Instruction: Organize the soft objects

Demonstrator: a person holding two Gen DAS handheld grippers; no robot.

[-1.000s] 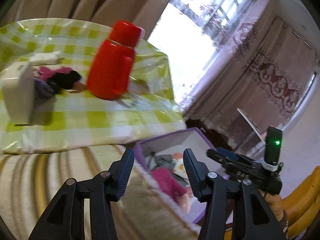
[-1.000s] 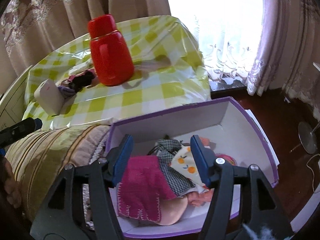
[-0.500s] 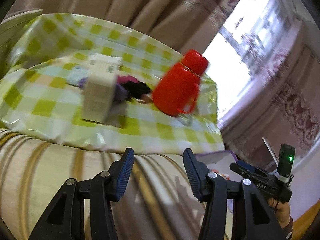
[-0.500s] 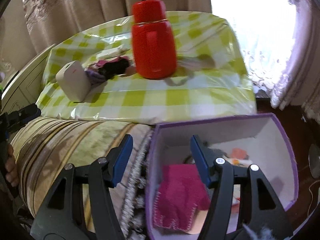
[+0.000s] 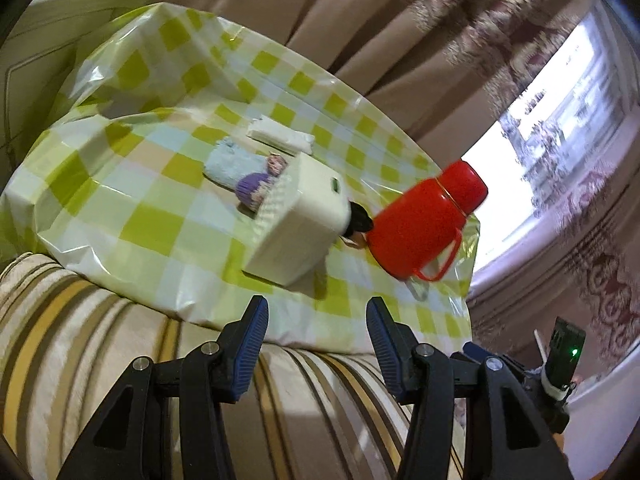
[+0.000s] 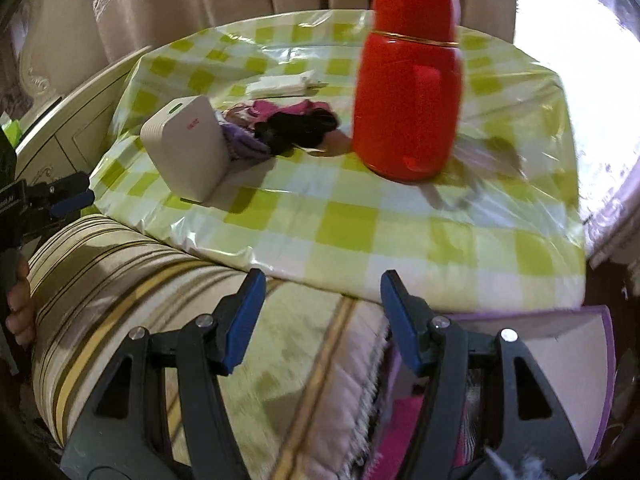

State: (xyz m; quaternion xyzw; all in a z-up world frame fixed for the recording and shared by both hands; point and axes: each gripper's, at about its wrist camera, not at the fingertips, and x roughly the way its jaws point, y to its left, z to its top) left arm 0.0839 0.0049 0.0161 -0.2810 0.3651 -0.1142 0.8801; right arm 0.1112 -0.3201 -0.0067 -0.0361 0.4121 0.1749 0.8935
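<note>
Evidently, both grippers, left gripper (image 5: 316, 344) and right gripper (image 6: 322, 320), are held empty with jaws apart; next, the small garments (image 6: 280, 126) beside the red flask (image 6: 408, 100) must be reached.

Beige patterned curtains (image 5: 360, 20) frame a bright window (image 5: 560, 120) behind the green-checked tablecloth (image 6: 340, 220) and striped cushion (image 5: 80, 340).

light: daylight from the window (image 5: 560, 112), blown out white | glare: sheen on the plastic tablecloth (image 6: 532, 92) | shadows: soft, falling towards the camera beside the red flask (image 6: 408, 96) | blur: flask and curtains (image 5: 440, 12) smeared; fisheye bending, dark corners
</note>
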